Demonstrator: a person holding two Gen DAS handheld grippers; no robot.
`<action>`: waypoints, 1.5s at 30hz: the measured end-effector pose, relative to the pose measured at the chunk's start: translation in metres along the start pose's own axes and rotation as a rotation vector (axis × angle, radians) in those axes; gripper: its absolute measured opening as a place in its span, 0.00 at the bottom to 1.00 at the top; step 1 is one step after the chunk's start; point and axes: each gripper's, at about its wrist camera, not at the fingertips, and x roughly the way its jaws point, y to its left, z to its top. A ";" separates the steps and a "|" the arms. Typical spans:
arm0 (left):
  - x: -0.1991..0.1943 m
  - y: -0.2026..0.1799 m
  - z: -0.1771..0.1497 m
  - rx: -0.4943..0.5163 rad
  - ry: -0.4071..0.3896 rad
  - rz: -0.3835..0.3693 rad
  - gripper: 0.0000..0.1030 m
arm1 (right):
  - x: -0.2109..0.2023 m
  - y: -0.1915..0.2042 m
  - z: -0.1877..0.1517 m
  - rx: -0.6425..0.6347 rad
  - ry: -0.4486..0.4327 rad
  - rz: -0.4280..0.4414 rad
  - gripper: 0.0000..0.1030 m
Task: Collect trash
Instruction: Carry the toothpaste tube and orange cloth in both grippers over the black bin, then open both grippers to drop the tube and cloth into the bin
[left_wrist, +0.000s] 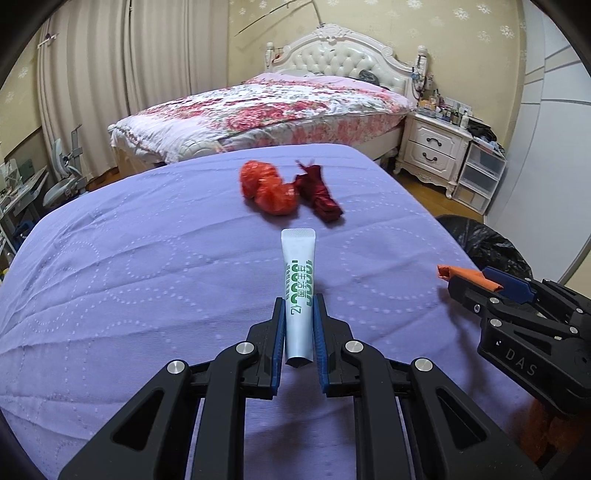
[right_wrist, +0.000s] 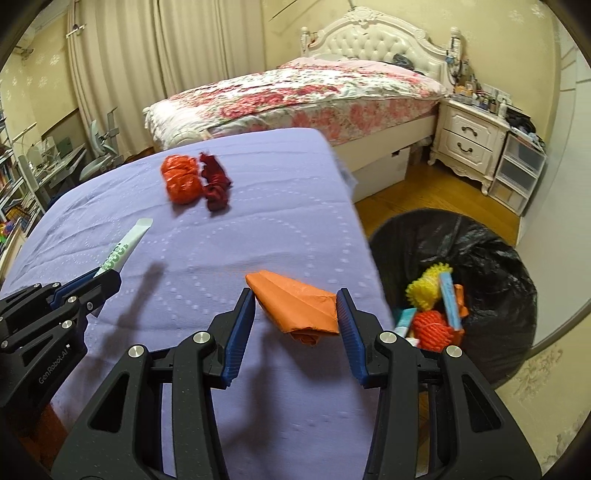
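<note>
My left gripper (left_wrist: 299, 302) is shut on a white tube with green print (left_wrist: 297, 284), held above the purple-covered table (left_wrist: 147, 258). It also shows in the right wrist view (right_wrist: 107, 275) with the tube (right_wrist: 127, 245). My right gripper (right_wrist: 295, 295) is shut on a folded orange paper (right_wrist: 299, 304), near the table's right edge. In the left wrist view the right gripper (left_wrist: 469, 280) shows the paper (left_wrist: 467, 275) sticking out. A crumpled orange plastic bag (left_wrist: 267, 192) and a dark red wrapper (left_wrist: 319, 194) lie at the table's far side.
A bin lined with a black bag (right_wrist: 491, 258) stands on the floor right of the table and holds several pieces of trash. Behind are a bed with a floral cover (right_wrist: 295, 99), a white nightstand (right_wrist: 469, 144) and plastic drawers (right_wrist: 517, 177).
</note>
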 end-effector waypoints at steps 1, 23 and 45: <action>0.000 -0.006 0.000 0.009 -0.002 -0.005 0.15 | -0.002 -0.006 0.000 0.008 -0.006 -0.010 0.43; 0.021 -0.114 0.026 0.123 -0.016 -0.112 0.15 | -0.021 -0.119 -0.001 0.180 -0.068 -0.191 0.43; 0.062 -0.171 0.060 0.171 0.010 -0.083 0.15 | 0.001 -0.163 0.016 0.266 -0.066 -0.255 0.43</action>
